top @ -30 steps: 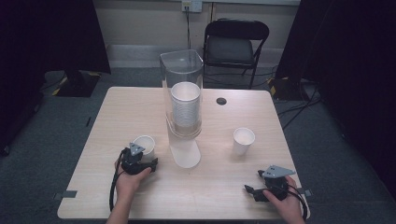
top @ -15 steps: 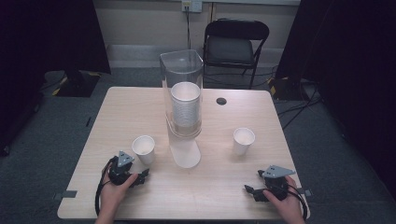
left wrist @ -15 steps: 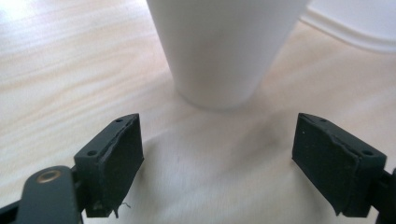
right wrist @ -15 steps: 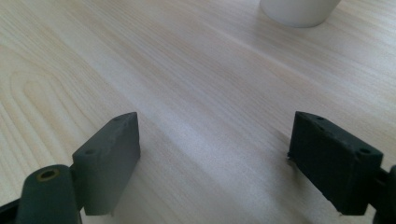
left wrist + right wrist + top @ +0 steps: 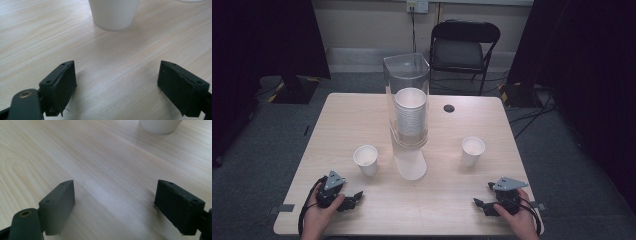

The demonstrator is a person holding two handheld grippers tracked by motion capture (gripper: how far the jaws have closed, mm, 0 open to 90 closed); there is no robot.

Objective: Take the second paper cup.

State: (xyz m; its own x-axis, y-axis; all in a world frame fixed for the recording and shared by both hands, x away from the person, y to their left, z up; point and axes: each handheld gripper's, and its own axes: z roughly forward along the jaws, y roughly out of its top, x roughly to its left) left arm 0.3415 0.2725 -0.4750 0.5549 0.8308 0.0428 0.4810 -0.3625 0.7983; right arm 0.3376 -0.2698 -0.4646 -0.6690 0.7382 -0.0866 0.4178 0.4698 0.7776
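No readable text, labels, brands or numbers anywhere — cups, dispenser, table and grippers are all plain.

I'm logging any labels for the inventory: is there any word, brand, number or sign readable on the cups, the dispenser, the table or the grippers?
None: the two loose cups, the clear cup dispenser, the table and both grippers carry no print that shows.
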